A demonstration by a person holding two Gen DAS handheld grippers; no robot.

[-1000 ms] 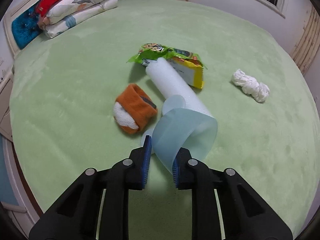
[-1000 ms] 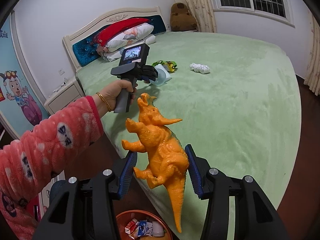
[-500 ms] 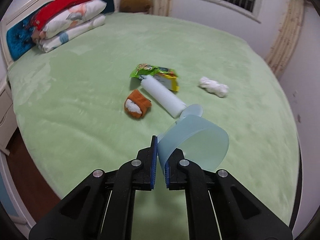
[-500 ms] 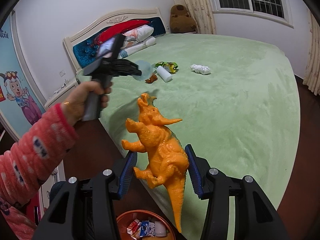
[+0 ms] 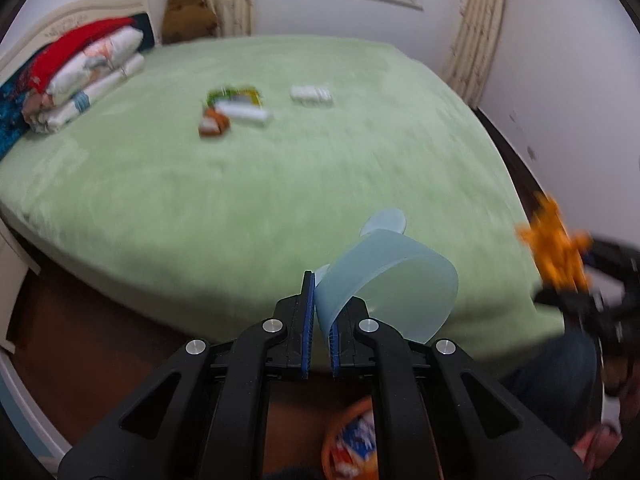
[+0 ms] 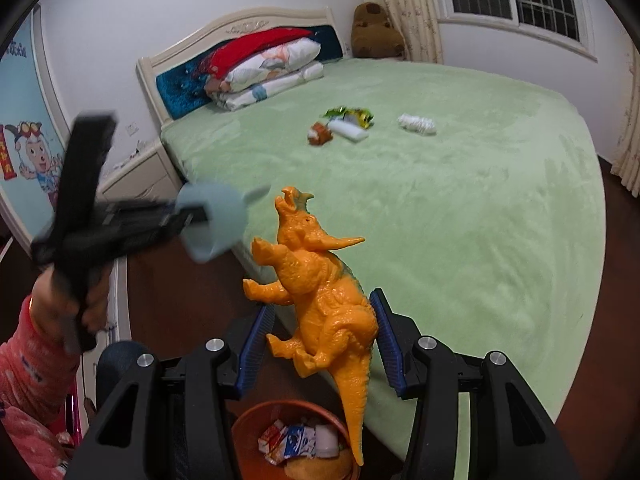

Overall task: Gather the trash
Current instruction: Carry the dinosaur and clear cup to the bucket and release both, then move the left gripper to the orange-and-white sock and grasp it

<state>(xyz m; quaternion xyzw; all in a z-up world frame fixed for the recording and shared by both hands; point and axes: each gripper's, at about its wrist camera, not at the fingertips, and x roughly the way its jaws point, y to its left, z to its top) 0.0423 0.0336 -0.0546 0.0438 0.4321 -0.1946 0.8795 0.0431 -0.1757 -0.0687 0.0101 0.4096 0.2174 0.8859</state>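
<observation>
My left gripper (image 5: pixel 320 304) is shut on the wall of a pale blue plastic cup (image 5: pixel 396 280), held in the air over the bed's near edge. The right wrist view shows that cup (image 6: pixel 212 220) at the left, in the blurred left gripper (image 6: pixel 188 216). My right gripper (image 6: pixel 322 308) is shut on an orange dinosaur toy (image 6: pixel 320 292), whose tail hangs above an orange bin (image 6: pixel 248 420) of wrappers. On the green bed lie a snack wrapper (image 6: pixel 348 114), a white tube (image 6: pixel 348 130), a small orange-and-white item (image 6: pixel 319 134) and a crumpled white tissue (image 6: pixel 416 123).
Pillows (image 6: pixel 272 68) are stacked at the headboard, with a brown plush (image 6: pixel 376 32) in the corner. A nightstand (image 6: pixel 140 180) stands left of the bed. Dark wooden floor (image 6: pixel 192 300) runs along the bed's side. A pink sleeve (image 6: pixel 28 380) is at the lower left.
My left gripper has pulled back from the trash pile to the bed's edge with the cup in it, and the bin has come into its view. The right gripper with the dinosaur barely shifted.
</observation>
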